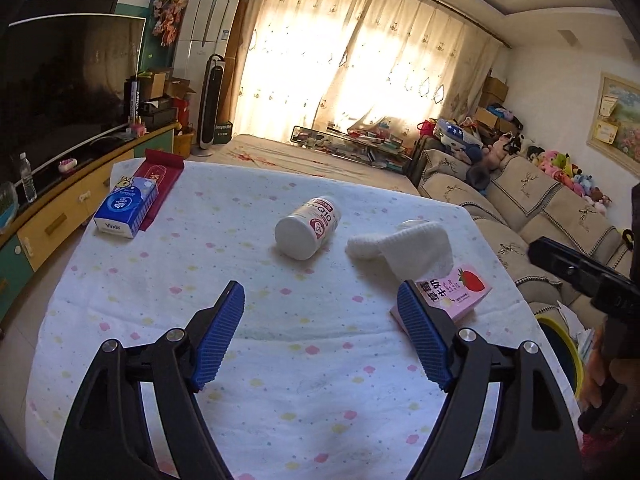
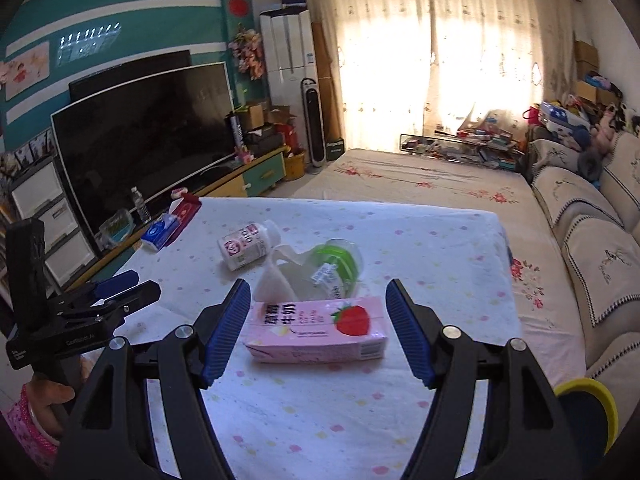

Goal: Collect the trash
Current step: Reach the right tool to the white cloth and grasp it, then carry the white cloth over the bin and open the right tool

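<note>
Trash: a white pill bottle on its side, a crumpled white tissue and a pink strawberry milk carton lie on the table, on a dotted white cloth.
Left gripper: blue pads stand wide apart with nothing between them, only bare cloth.
Pill bottle: beyond the left fingertips, roughly centred between them, base turned toward the camera.
Tissue: ahead of the left gripper's right finger, just right of the bottle.
Milk carton: lying flat; in the left wrist view it peeks out behind the right finger.
Right gripper: pads wide, one at each end of the carton, not touching it.
Clear cup: green-lidded, on its side, just beyond the carton.
Tissue pack: blue, far left of the left fingers, near the table's far corner.
Yellow-rimmed bin: off the table edge, right of the right gripper.
</note>
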Motion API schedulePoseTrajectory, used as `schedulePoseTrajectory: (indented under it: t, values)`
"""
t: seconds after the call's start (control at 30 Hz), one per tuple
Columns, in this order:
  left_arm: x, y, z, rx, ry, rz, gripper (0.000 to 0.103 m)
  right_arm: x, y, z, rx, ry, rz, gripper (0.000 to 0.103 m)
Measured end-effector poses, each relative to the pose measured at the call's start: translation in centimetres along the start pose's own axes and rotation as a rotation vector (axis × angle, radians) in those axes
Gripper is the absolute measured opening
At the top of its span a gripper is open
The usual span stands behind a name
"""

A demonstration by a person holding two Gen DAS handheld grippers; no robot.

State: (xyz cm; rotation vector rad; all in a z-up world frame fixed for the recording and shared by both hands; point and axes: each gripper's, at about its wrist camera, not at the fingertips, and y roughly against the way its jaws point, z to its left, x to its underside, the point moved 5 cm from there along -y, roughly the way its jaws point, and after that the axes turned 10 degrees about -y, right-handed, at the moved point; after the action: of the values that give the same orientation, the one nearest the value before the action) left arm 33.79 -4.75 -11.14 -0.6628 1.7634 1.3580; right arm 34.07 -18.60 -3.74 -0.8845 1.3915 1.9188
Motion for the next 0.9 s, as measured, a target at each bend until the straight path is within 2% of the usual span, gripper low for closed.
schedulePoseTrajectory:
  t: [0.13,0.23,0.3,0.37,0.43,0.63,0.9]
  values:
    - [0.1,0.1,-0.6,-0.003,-0.005,-0.003,0.078,0.1,-4.3,2.6,0.010,0.055,0.056,0.067]
    - [0.2,0.3,-1.0,-0.004,-0.017,-0.002,0.078,0.0,-7.0,3.4,0.023,0.076,0.093,0.060]
    - [0.2,0.4,-1.4,-0.005,-0.025,0.001,0.078,0.2,-8.3,3.5,0.022,0.082,0.122,0.048]
    - [0.3,0.4,-1.7,-0.004,-0.033,0.003,0.078,0.3,-9.5,3.5,0.019,0.082,0.150,0.033]
    - [0.2,0.4,-1.8,-0.004,-0.038,0.003,0.078,0.7,-10.1,3.0,0.010,0.060,0.174,0.005]
    - [0.4,0.2,-1.9,-0.009,-0.045,0.007,0.078,-0.5,-7.5,2.2,-0.052,0.016,0.094,0.002]
    - [0.6,0.0,-2.0,-0.019,-0.057,0.015,0.078,-2.7,-2.8,2.8,-0.205,-0.013,-0.028,0.002]
